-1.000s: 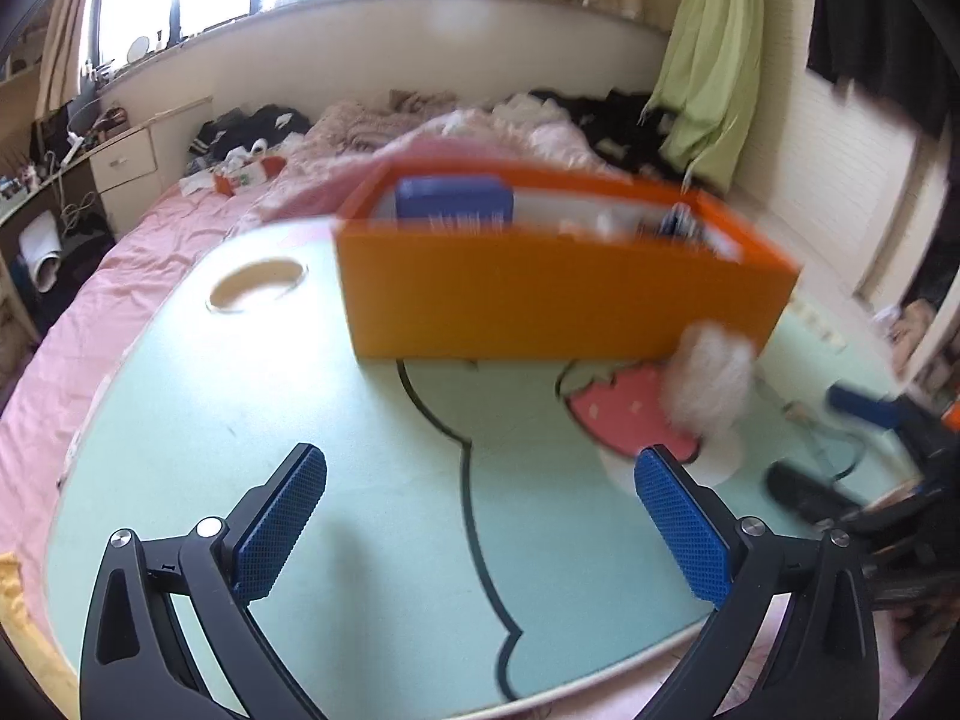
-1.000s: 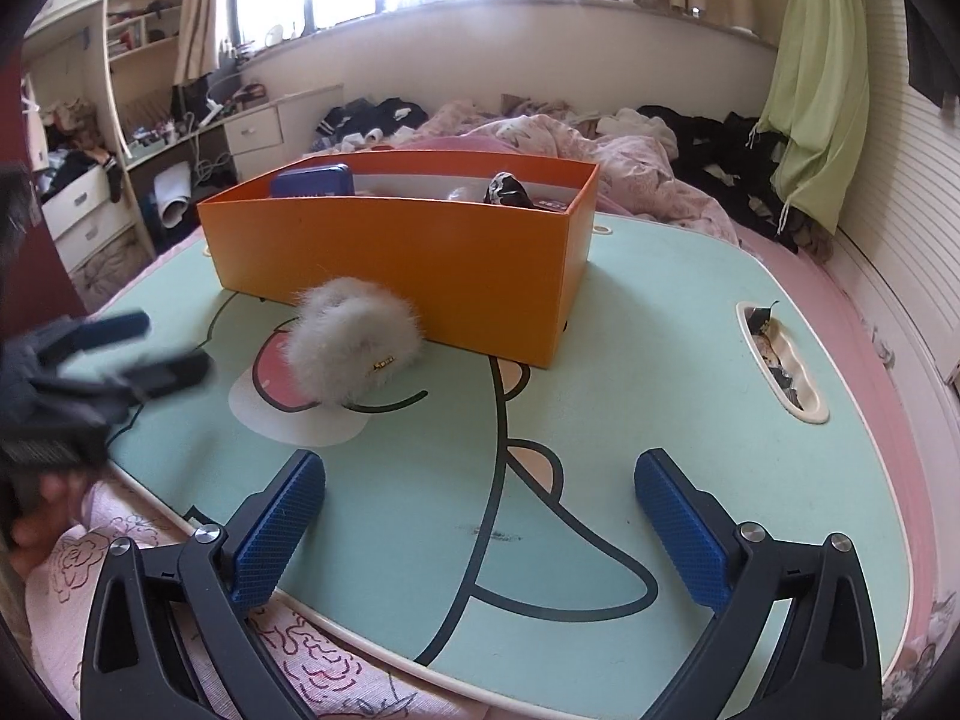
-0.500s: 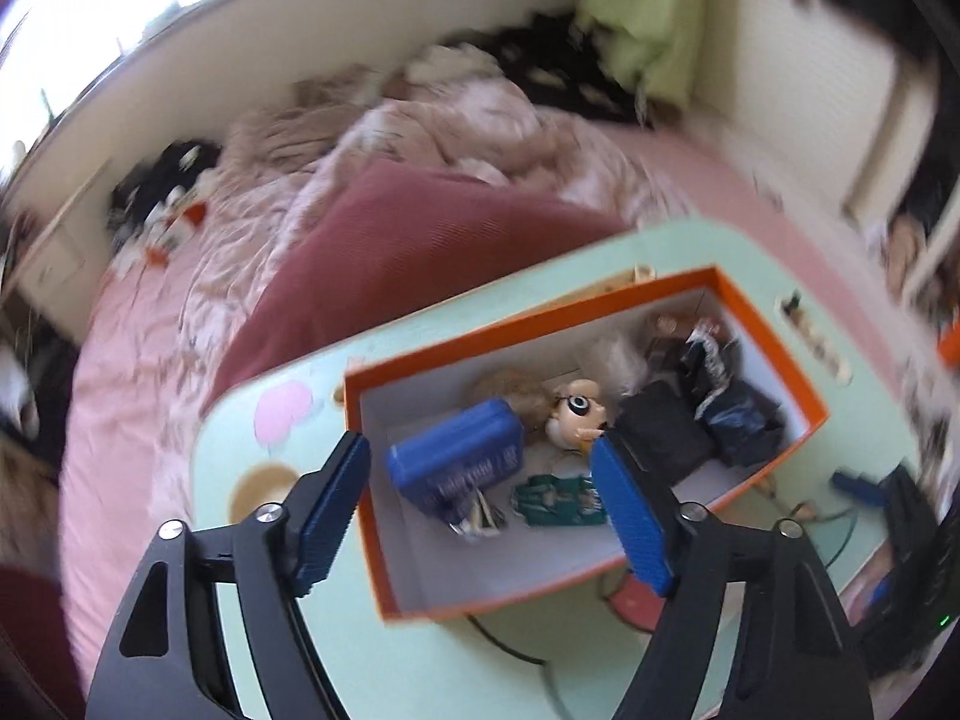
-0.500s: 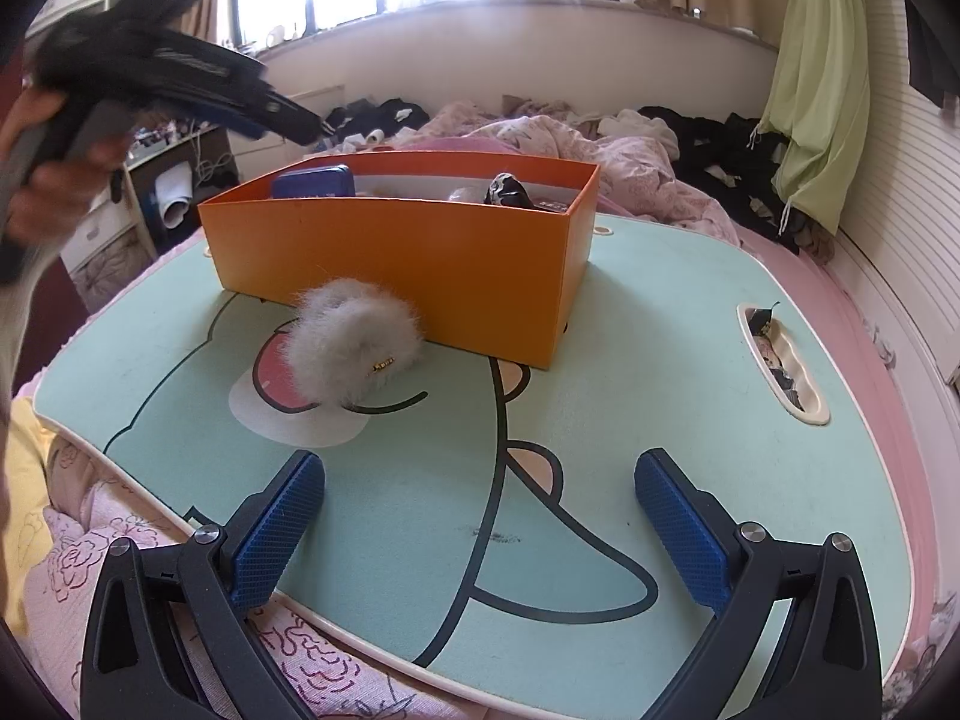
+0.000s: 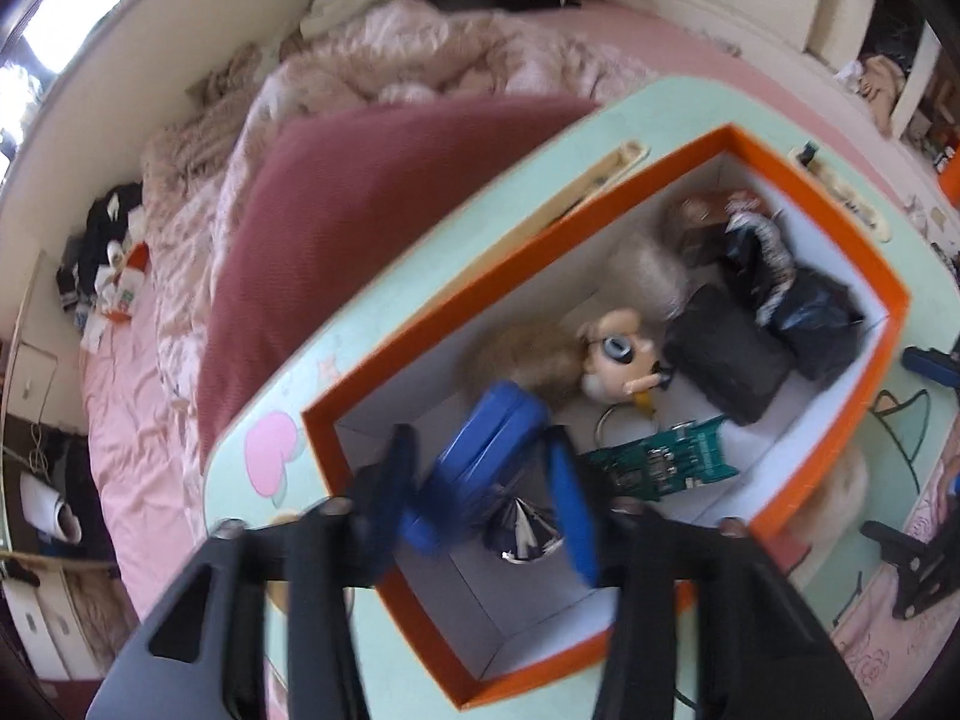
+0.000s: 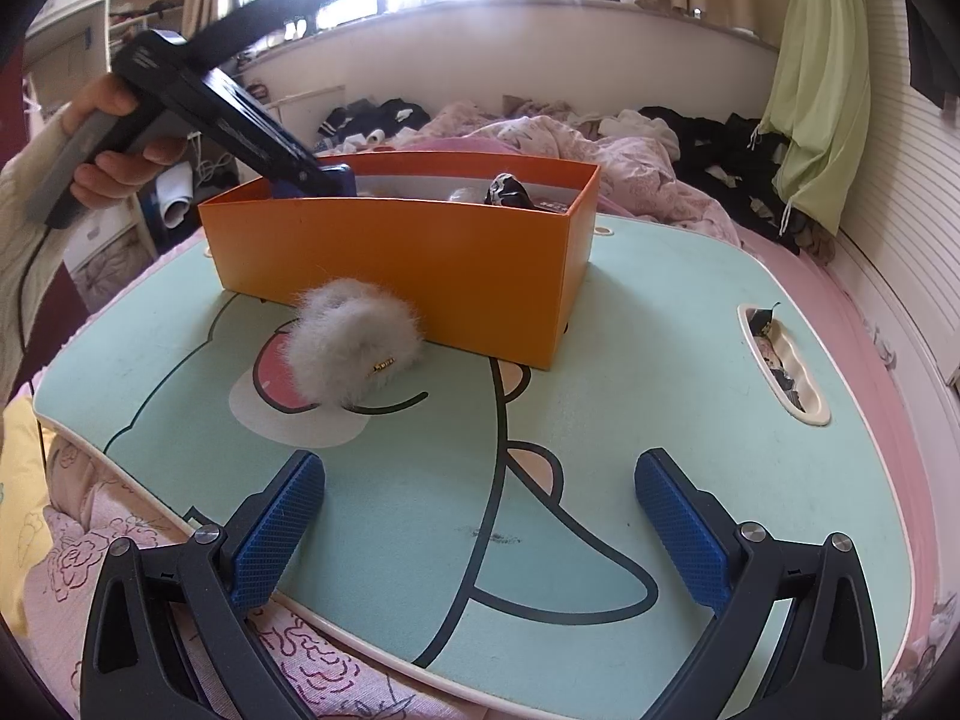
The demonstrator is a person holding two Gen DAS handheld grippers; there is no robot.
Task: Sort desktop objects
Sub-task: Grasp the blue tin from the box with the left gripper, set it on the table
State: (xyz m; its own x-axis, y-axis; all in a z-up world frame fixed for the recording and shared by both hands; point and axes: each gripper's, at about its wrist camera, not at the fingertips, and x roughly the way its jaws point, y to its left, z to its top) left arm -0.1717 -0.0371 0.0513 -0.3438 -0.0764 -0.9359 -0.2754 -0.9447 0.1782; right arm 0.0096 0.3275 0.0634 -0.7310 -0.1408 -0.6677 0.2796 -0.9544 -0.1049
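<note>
Behind the mint cartoon-print table lies a rumpled pink quilt, a dark red pillow against it, a green curtain hanging right.

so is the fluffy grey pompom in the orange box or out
Out: the fluffy grey pompom lies on the mint-green table, against the orange box's front wall.

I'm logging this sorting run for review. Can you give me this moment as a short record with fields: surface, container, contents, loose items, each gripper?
surface: mint green lap table with a cartoon print, set on a bed
container: orange box, open top, white inside
contents: blue case, doll head, green circuit board, black bags
loose items: grey furry pouch on the table, against the box front
left gripper: reaching down into the box, jaws just closing around the blue case; contact blurred
right gripper: open, empty, low over the table's near edge
</note>
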